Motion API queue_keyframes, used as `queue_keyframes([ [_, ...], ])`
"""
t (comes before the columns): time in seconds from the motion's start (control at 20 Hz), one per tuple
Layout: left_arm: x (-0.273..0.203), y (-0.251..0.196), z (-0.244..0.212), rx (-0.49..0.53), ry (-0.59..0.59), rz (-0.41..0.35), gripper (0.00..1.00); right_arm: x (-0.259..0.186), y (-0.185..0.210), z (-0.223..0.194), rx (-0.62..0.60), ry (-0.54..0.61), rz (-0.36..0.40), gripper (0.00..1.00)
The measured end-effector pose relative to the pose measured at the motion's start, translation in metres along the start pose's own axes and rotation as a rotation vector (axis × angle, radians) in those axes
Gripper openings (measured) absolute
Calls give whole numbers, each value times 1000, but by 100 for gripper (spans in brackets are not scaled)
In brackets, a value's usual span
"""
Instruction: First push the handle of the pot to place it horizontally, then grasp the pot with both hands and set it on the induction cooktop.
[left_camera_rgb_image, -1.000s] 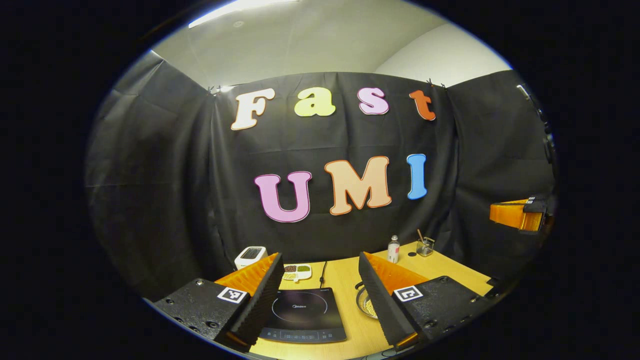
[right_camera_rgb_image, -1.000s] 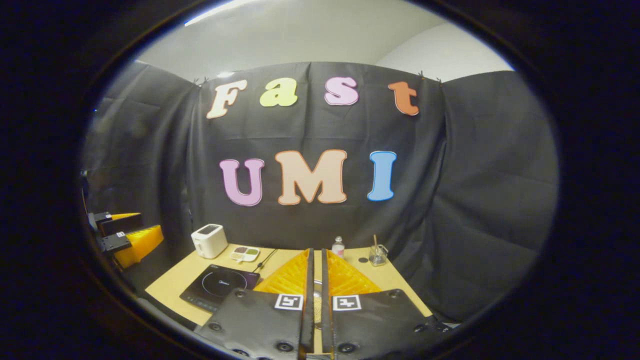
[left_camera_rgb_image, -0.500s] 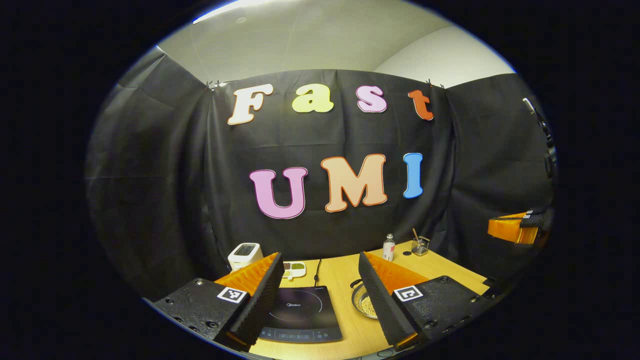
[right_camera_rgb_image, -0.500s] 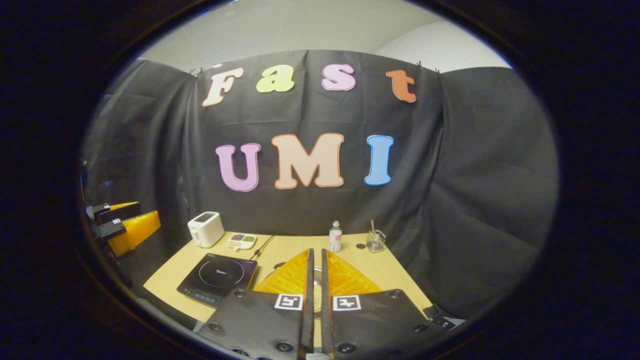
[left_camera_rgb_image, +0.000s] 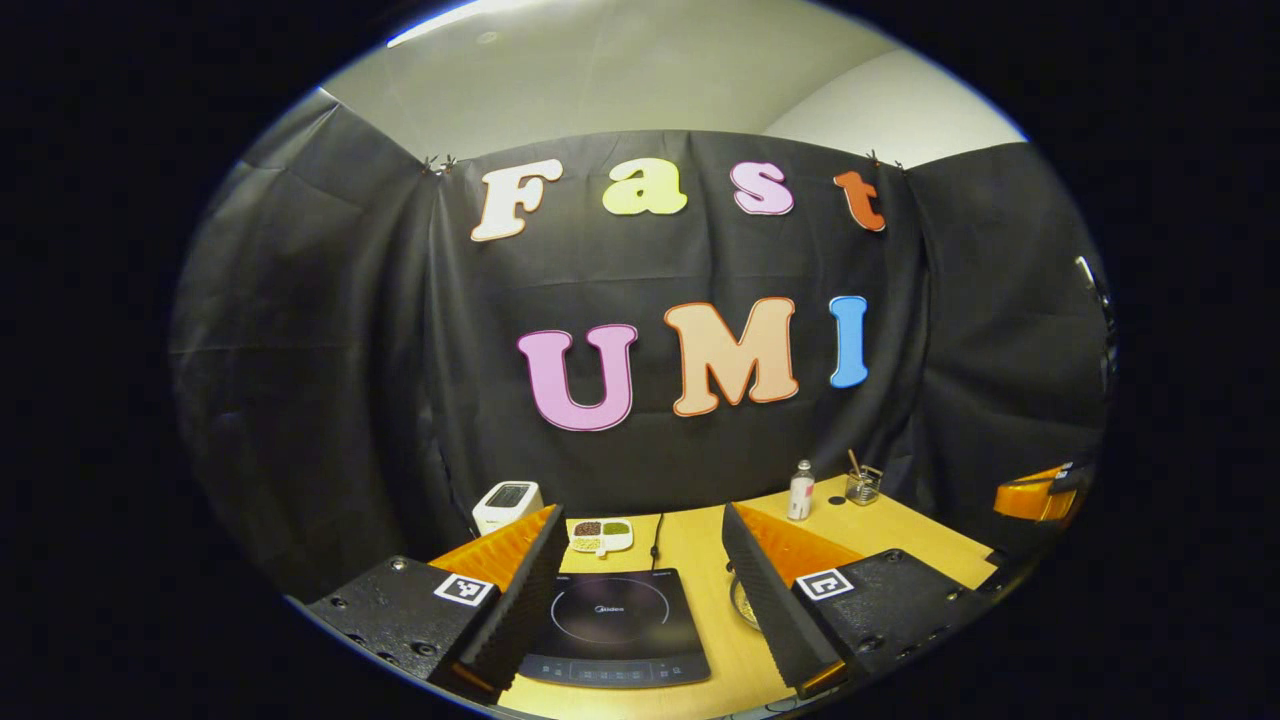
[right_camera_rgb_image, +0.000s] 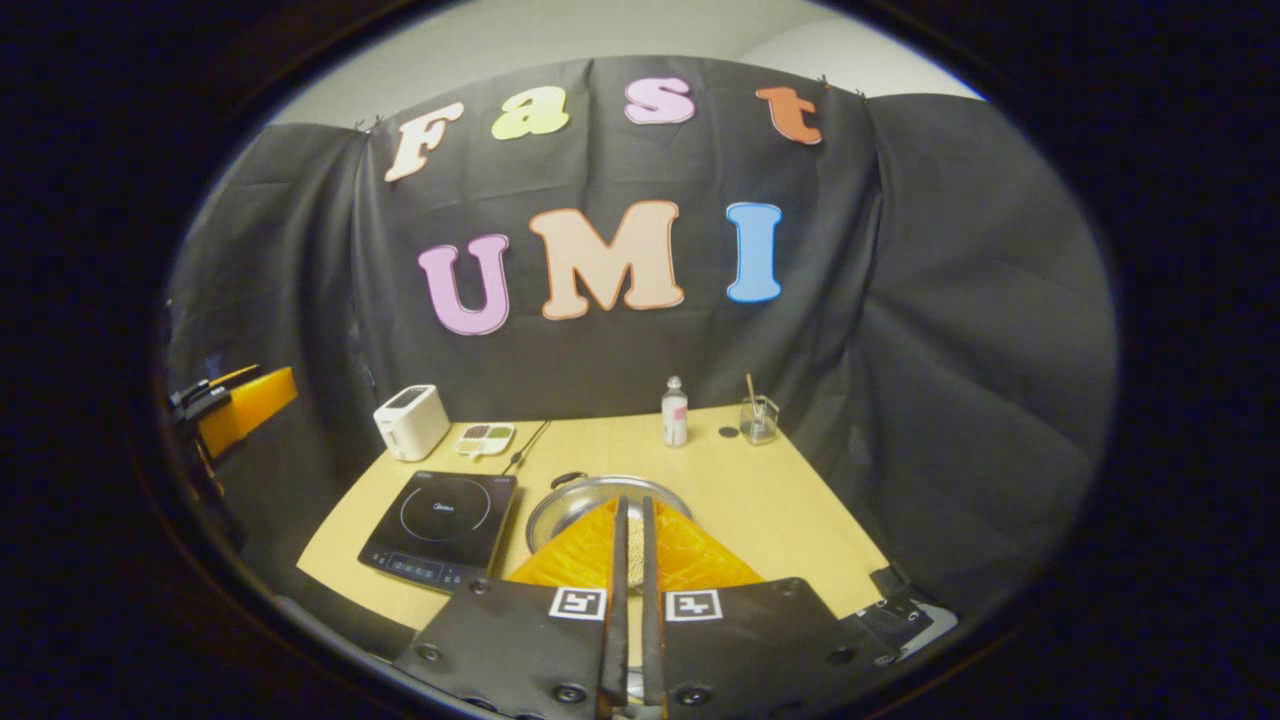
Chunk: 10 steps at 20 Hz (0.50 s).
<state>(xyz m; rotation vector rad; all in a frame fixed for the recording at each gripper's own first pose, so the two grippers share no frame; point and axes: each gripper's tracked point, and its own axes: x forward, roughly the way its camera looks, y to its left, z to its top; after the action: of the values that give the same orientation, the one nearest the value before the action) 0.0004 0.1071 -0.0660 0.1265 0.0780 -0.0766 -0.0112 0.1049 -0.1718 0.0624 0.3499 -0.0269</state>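
Right gripper view: tipped further down than a second ago, so more of the light wooden table (right_camera_rgb_image: 760, 510) is taken in and the booth wall has slid upward.
Left gripper, far left: seen as an orange-and-black shape (right_camera_rgb_image: 235, 400) well off the table's left edge, hanging in the air.
White toaster (right_camera_rgb_image: 410, 420): at the far left corner, untouched.
Black glass induction cooktop (right_camera_rgb_image: 440, 528): at the near left of the table, its top bare; the pot has not been set on it.
Round steel pot (right_camera_rgb_image: 590, 497): on the table just right of the cooktop, with a small black side handle at its far left rim; half a second ago it was mostly hidden behind the fingers, now its rim is exposed.
Right gripper (right_camera_rgb_image: 630, 545): fingers pressed together with nothing between them, held above the near side of the pot; contact cannot be told.
Meaning for the task: the closed fingers are judged to be lined up for the handle push, which is not yet done.
Left gripper view: the left gripper (left_camera_rgb_image: 640, 585) is spread wide over the cooktop (left_camera_rgb_image: 615, 625), gripping nothing; the pot (left_camera_rgb_image: 742, 600) is glimpsed beside its right finger.
Change there: the view has swung slightly, and the right gripper (left_camera_rgb_image: 1035, 495) now sits lower at the right edge.
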Motion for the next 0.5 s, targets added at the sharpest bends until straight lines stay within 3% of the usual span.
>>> queue_keyframes([
  [0.1, 4, 7, -2, 2, 6, 21, 97, 9, 0, -22, 20, 57, 8, 11],
  [0.45, 25, 11, -7, 23, 20, 65, 96, 40, 2, -109, 115, 317, 80, 0],
  [0.5, 29, 8, -7, 25, 21, 68, 97, 47, 3, -118, 134, 352, 91, 3],
])
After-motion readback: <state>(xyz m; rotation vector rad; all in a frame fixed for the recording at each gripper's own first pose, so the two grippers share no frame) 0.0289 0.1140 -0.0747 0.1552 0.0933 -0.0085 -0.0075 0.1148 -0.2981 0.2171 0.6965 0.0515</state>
